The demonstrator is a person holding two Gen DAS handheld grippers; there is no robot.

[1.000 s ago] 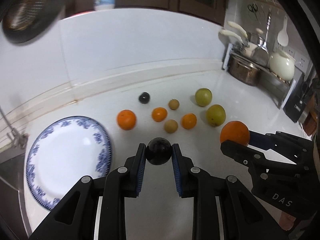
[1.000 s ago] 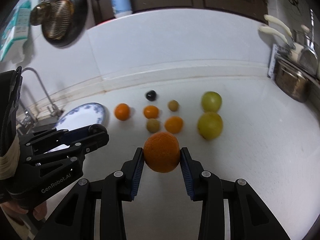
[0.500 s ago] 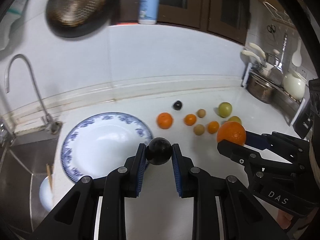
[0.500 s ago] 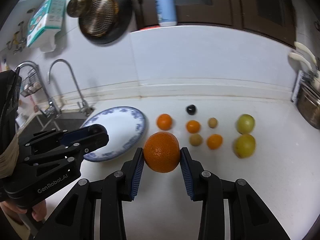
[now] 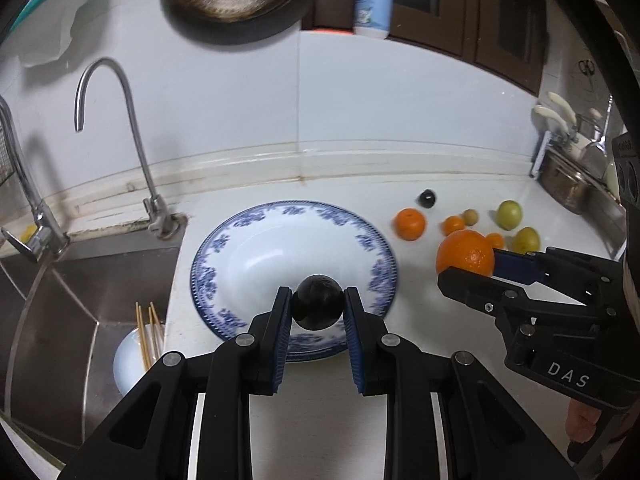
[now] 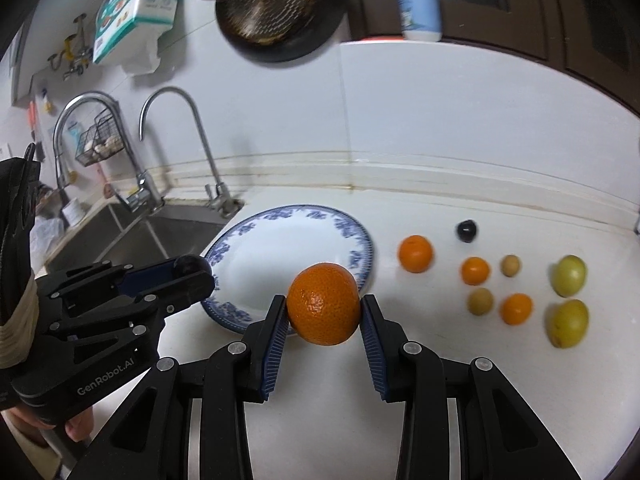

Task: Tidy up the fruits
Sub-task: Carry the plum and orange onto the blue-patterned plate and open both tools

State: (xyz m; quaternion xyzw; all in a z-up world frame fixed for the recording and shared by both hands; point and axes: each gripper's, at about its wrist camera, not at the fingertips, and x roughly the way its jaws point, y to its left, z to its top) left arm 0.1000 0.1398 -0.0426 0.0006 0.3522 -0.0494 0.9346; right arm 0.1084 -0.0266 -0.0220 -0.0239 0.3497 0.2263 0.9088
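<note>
Your left gripper point(image 5: 318, 307) jaws clamp a small glossy black round fruit point(image 5: 318, 307) above the blue-patterned white plate point(image 5: 256, 248); a second ago that plate lay far left. Your right gripper point(image 6: 324, 309) jaws hold a dimpled orange point(image 6: 324, 309) over the white bench point(image 6: 440, 360), near the plate's rim. Loose fruits sit rightward.

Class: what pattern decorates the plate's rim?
Blue floral pattern on the white plate, clearest in the left wrist view.

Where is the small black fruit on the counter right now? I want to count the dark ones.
In the right wrist view the small black fruit sits right of the plate, nearest the back wall, just behind the loose orange.
</note>
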